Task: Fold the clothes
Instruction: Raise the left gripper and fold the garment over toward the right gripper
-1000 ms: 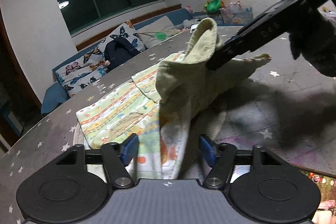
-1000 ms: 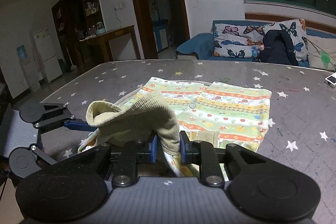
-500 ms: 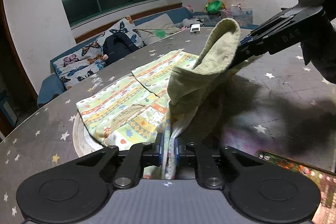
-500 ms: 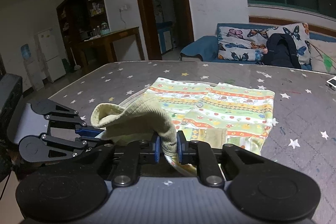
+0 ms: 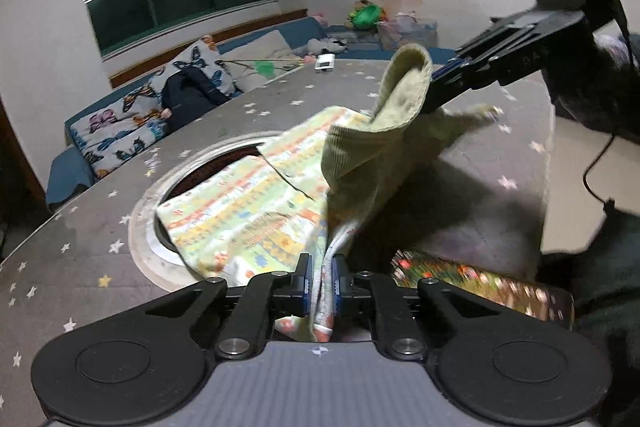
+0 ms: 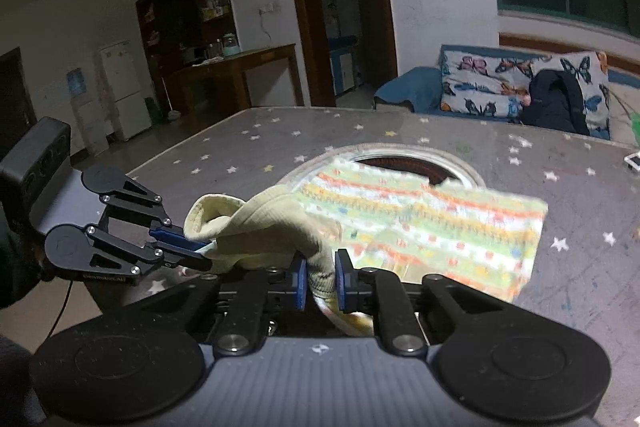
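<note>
A small garment (image 5: 248,203) with coloured stripes and a pale yellow-green ribbed band (image 5: 400,95) hangs partly lifted over the grey starred table (image 5: 80,267). My left gripper (image 5: 322,281) is shut on its near hem. My right gripper (image 5: 434,83) is shut on the ribbed band, higher and to the right. In the right wrist view the right gripper (image 6: 322,281) pinches the ribbed fabric, and the left gripper (image 6: 202,249) holds the edge at the left. The striped garment (image 6: 420,223) trails away over the table (image 6: 280,131), blurred.
A round ringed opening (image 5: 144,227) in the table shows under the garment's far end. A phone with a bright screen (image 5: 480,287) lies near the front right edge, a white device (image 5: 325,62) at the far side. A sofa with butterfly cushions (image 6: 480,83) stands beyond.
The left gripper went from open to shut on the hem. Both grippers rose and drew the garment toward the near edge, uncovering the round opening.
</note>
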Demonstrator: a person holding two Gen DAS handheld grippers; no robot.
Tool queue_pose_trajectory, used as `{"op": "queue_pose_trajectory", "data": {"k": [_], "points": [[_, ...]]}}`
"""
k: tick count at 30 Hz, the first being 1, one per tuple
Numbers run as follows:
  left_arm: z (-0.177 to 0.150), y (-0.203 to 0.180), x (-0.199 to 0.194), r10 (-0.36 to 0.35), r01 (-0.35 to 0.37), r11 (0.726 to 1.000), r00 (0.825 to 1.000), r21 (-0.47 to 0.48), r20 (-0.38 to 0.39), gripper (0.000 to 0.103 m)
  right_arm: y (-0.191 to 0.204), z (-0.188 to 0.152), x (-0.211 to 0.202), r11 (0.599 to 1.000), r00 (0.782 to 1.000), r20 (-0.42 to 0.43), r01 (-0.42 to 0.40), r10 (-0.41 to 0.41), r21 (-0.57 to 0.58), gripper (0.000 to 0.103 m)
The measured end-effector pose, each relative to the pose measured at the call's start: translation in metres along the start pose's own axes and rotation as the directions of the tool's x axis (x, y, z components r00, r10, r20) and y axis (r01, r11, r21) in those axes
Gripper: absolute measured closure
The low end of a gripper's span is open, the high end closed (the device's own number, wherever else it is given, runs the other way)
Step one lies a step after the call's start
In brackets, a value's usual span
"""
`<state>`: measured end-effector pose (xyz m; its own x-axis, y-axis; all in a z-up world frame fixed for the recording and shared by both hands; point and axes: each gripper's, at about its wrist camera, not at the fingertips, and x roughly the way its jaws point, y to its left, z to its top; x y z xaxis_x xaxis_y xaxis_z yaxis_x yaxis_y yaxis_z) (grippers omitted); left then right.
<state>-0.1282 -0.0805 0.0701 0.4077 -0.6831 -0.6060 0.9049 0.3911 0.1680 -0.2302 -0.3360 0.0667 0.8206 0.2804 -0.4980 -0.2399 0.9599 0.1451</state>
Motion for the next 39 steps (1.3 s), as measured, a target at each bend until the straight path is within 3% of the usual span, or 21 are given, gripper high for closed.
{"op": "queue_pose_trajectory", "data": {"k": [4, 7, 11, 14, 16, 23, 26, 27, 28, 34, 39], "points": [[0.018, 0.024, 0.018, 0.027, -0.026, 0.998, 1.000, -0.058, 0.013, 0.092, -0.011, 0.021, 0.003, 1.000, 0.999, 0.043, 0.014, -0.015, 0.007, 0.095], [0.025, 0.034, 0.035, 0.041, -0.041, 0.997, 0.999, -0.065, -0.002, 0.092, -0.033, 0.035, 0.026, 0.997, 0.999, 0.019, 0.042, -0.044, 0.064, 0.095], [0.026, 0.038, 0.050, 0.048, -0.049, 0.997, 0.999, -0.057, -0.024, 0.092, -0.050, 0.030, 0.040, 0.994, 0.999, -0.028, 0.031, -0.028, 0.106, 0.094], [0.023, 0.038, 0.058, 0.040, -0.042, 0.997, 0.999, -0.067, -0.034, 0.092, -0.057, 0.015, 0.039, 0.991, 0.999, -0.052, 0.021, -0.015, 0.131, 0.083], [0.022, 0.037, 0.059, 0.041, -0.044, 0.997, 0.998, -0.063, -0.038, 0.092, -0.061, 0.008, 0.037, 0.986, 0.998, -0.067, 0.019, -0.008, 0.166, 0.069], [0.019, 0.038, 0.060, 0.047, -0.050, 0.996, 0.998, -0.073, -0.033, 0.092, -0.073, -0.006, 0.027, 0.954, 0.989, -0.097, -0.079, 0.112, 0.289, 0.053], [0.022, 0.038, 0.063, 0.068, -0.071, 0.995, 0.997, -0.073, -0.041, 0.092, -0.066, -0.007, 0.040, 0.967, 0.987, -0.128, -0.065, 0.099, 0.245, 0.056], [0.023, 0.038, 0.063, 0.079, -0.081, 0.994, 0.996, -0.071, -0.041, 0.092, -0.064, -0.007, 0.044, 0.972, 0.986, -0.137, -0.060, 0.093, 0.226, 0.069], [0.025, 0.038, 0.062, 0.093, -0.095, 0.993, 0.995, -0.065, -0.037, 0.094, -0.062, -0.004, 0.048, 0.976, 0.986, -0.141, -0.061, 0.092, 0.209, 0.091], [0.049, 0.063, 0.071, 0.182, -0.181, 0.980, 0.983, -0.081, 0.002, 0.098, -0.055, 0.033, 0.059, 0.998, 0.996, -0.087, -0.031, 0.035, 0.050, 0.094], [0.075, 0.092, 0.102, 0.279, -0.277, 0.956, 0.960, -0.099, 0.005, 0.098, -0.065, 0.074, 0.083, 0.999, 0.999, -0.028, 0.016, -0.018, -0.052, 0.094]]}}
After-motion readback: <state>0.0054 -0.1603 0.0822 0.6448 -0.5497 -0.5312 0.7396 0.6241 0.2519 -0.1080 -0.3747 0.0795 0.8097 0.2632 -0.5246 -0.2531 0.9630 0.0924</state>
